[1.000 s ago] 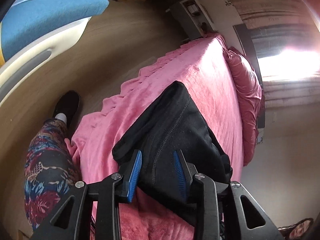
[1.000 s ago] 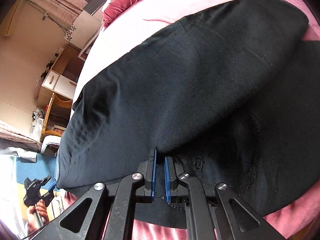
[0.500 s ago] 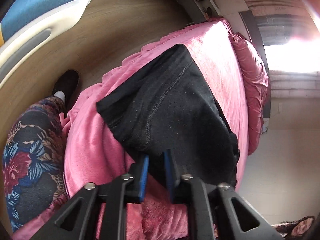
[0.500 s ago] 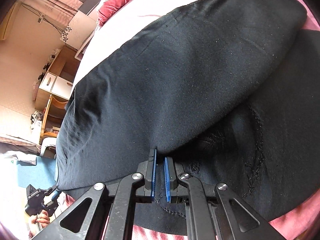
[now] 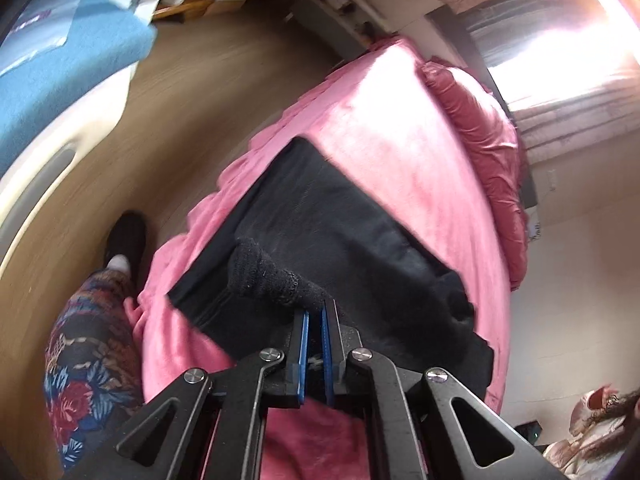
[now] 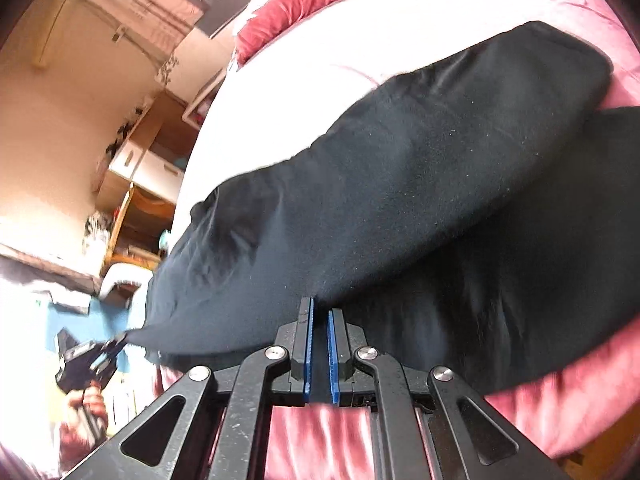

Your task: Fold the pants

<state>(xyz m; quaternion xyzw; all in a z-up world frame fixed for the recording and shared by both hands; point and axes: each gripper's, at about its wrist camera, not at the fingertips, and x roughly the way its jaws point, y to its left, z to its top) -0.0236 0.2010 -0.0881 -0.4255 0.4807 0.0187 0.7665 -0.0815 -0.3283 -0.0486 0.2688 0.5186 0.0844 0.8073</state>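
Note:
Black pants [image 5: 340,232] lie partly folded on a pink bed cover [image 5: 404,148]. My left gripper [image 5: 315,312] is shut on a bunched edge of the pants, which rises in a rumpled fold just ahead of the blue pads. In the right wrist view the pants [image 6: 400,184] fill most of the frame, their near layer lifted off the layer below. My right gripper [image 6: 320,310] is shut on the near edge of that lifted layer. The other gripper [image 6: 86,360] shows at lower left, pinching the far corner of the same layer.
The bed's left edge drops to a wooden floor [image 5: 180,112]. A person's patterned trouser leg [image 5: 88,344] and black shoe [image 5: 126,236] stand beside the bed. A red pillow [image 5: 488,148] lies at the head. A wooden cabinet [image 6: 136,164] stands by the wall.
My left gripper's jaws closed on the pants' edge and lifted it into a bunch. Both grippers rose, and the top layer of the pants came up with them.

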